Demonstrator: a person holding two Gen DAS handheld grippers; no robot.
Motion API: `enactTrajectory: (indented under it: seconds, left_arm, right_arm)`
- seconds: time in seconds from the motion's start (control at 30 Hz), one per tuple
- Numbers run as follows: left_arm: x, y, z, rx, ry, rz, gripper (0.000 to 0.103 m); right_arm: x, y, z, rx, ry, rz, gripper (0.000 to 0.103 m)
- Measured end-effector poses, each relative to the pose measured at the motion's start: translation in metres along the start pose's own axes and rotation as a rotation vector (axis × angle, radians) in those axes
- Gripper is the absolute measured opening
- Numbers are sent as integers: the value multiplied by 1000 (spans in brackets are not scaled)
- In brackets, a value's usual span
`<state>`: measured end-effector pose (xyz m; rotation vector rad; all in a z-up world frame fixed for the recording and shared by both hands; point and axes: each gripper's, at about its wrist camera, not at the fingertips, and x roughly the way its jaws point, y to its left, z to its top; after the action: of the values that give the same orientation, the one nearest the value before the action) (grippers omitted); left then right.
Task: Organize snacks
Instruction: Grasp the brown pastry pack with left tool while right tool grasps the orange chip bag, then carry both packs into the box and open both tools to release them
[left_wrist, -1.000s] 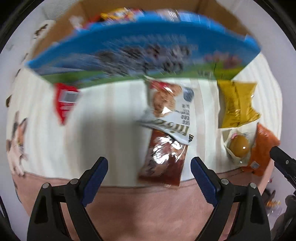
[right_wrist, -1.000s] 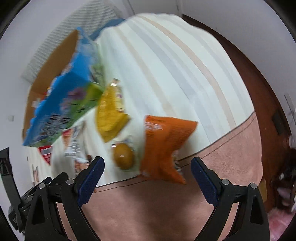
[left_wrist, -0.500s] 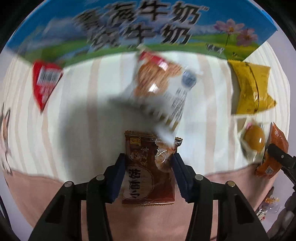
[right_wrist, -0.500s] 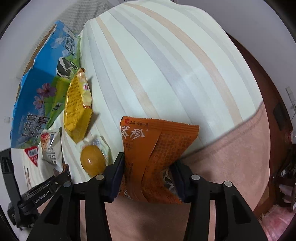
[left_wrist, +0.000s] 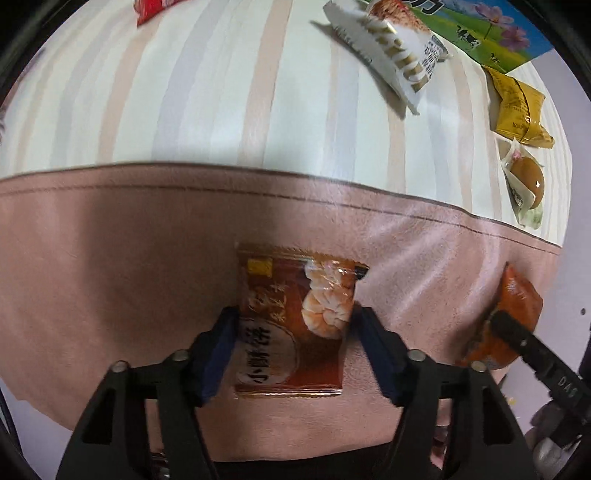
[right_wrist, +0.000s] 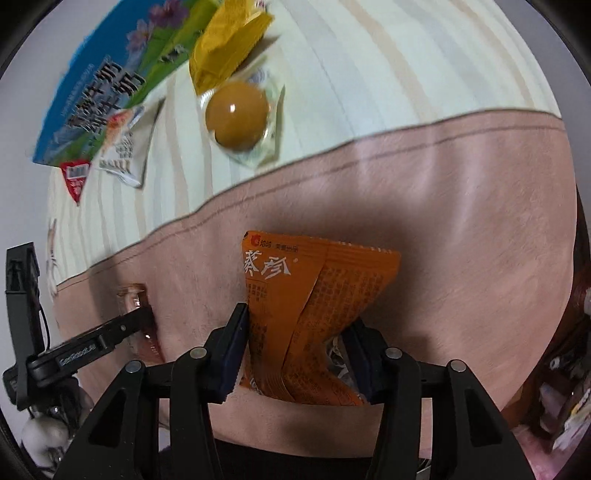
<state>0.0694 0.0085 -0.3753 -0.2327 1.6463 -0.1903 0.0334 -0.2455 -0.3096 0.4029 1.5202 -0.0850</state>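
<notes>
Over the pink fabric border of the striped surface (left_wrist: 221, 110), the left gripper (left_wrist: 293, 343) has its jaws clamped on a brown shrimp-print snack packet (left_wrist: 291, 325); at its 3 o'clock, the right gripper (right_wrist: 297, 347) has its jaws clamped on an orange crinkled snack bag (right_wrist: 314, 306).

Lying around the blue milk carton (right_wrist: 99, 92) as landmark, on striped cloth: white biscuit packet (left_wrist: 391, 55) resting tilted just beside the carton's front; red sachet (right_wrist: 75, 179) lying near its left end; yellow pouch (left_wrist: 519, 107) sitting crumpled at its right end; clear-wrapped brown egg (left_wrist: 526, 181) lying just beyond that pouch. Sitting well apart from the carton, over pink fabric: brown shrimp-print packet (left_wrist: 291, 325), flat, being pinched at its sides; orange packet (right_wrist: 314, 306), creased, being squeezed likewise.
</notes>
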Motion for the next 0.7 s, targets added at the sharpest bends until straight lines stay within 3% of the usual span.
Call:
enactTrajectory:
  seconds: [0.2, 0.3, 0.33, 0.47, 0.57, 0.7]
  left_arm:
    - [3, -12, 4, 16, -20, 37, 67]
    - [6, -32, 3, 27, -42, 89, 54]
    - [4, -38, -7, 28, -48, 98, 54]
    - [2, -50, -15, 40, -64, 119, 53]
    - [-7, -56, -12, 44, -63, 103, 53]
    - [-32, -60, -11, 47, -83, 67, 53]
  right_arm:
    - [6, 9, -6, 5, -17, -13, 65]
    - [9, 15, -7, -18, -39, -49, 65]
    - [11, 16, -6, -24, -44, -65, 64]
    - [20, 23, -7, -21, -79, -114, 54]
    - [14, 22, -11, -29, -102, -93, 50]
    - [-4, 18, -16, -12, -105, 11, 47]
